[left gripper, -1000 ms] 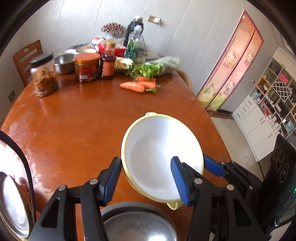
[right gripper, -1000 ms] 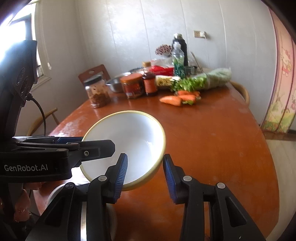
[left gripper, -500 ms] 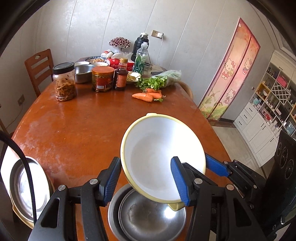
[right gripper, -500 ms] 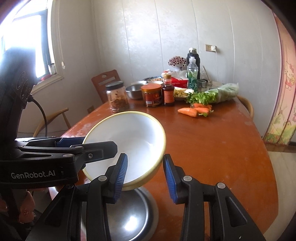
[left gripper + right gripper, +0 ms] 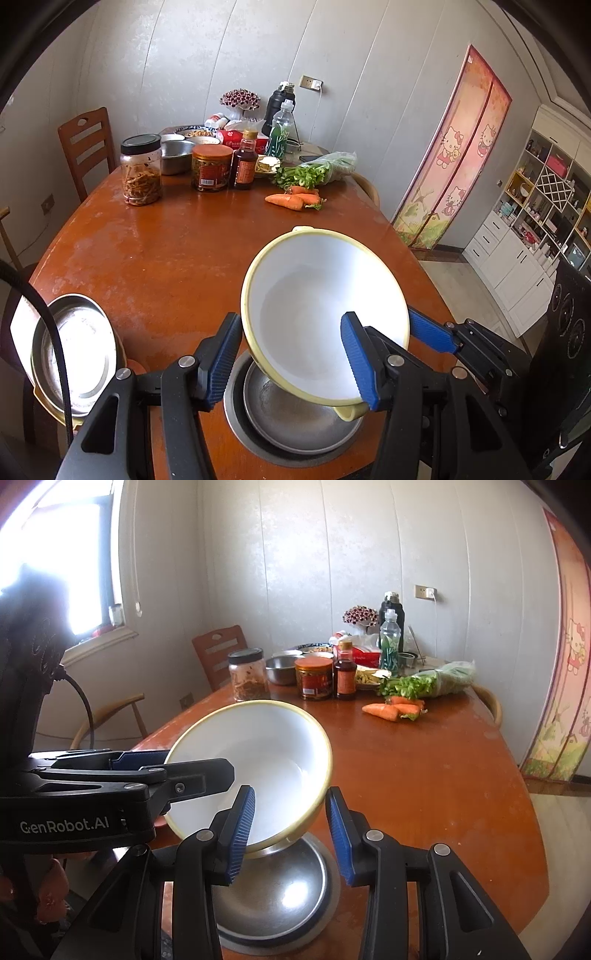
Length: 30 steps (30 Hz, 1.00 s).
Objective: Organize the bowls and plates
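Together, the left gripper (image 5: 291, 356) and the right gripper (image 5: 290, 825) carry a white bowl (image 5: 321, 314) with a yellow rim, tilted, just above a steel bowl (image 5: 295, 413) at the near edge of the wooden table (image 5: 177, 254). Each gripper is clamped narrowly on the white bowl's rim, one pad inside and one outside, on opposite sides. A second steel dish (image 5: 75, 354) sits on the near left. Jars, a sauce bottle and carrots (image 5: 295, 199) crowd the far end. Apparently the stacking step is under way; the next move calls for levelling the white bowl, lowering it centred into the steel one, then letting go.
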Available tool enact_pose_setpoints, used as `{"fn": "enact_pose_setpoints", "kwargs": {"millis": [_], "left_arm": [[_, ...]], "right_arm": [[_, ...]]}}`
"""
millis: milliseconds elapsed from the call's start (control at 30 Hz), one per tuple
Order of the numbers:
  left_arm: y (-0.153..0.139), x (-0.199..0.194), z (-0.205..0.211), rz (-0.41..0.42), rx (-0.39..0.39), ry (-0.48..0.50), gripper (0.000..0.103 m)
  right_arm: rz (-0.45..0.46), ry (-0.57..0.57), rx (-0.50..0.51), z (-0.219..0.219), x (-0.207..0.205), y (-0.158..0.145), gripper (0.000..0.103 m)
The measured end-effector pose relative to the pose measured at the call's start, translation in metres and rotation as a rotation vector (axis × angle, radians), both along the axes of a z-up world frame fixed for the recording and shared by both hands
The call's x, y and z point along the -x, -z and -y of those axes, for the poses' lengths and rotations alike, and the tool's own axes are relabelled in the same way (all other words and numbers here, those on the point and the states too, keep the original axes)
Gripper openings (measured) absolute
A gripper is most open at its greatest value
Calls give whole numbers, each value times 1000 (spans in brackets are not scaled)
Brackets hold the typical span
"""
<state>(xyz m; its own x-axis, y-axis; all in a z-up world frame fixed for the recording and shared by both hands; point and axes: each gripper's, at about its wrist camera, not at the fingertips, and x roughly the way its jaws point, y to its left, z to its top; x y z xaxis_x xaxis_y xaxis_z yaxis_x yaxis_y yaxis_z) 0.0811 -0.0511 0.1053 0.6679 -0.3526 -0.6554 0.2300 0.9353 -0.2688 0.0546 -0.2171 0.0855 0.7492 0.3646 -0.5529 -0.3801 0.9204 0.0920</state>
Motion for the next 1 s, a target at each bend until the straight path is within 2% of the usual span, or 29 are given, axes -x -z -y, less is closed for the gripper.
{"fn": "enact_pose_setpoints", "kwargs": {"millis": [533,1000], "left_arm": [[12,23,0,15,-7,-1,55],[35,24,7,20,-37,2,55]], "right_arm": [[-1,0,7,-5,19,14,42],[-1,16,38,-6,26,34,42]]}}
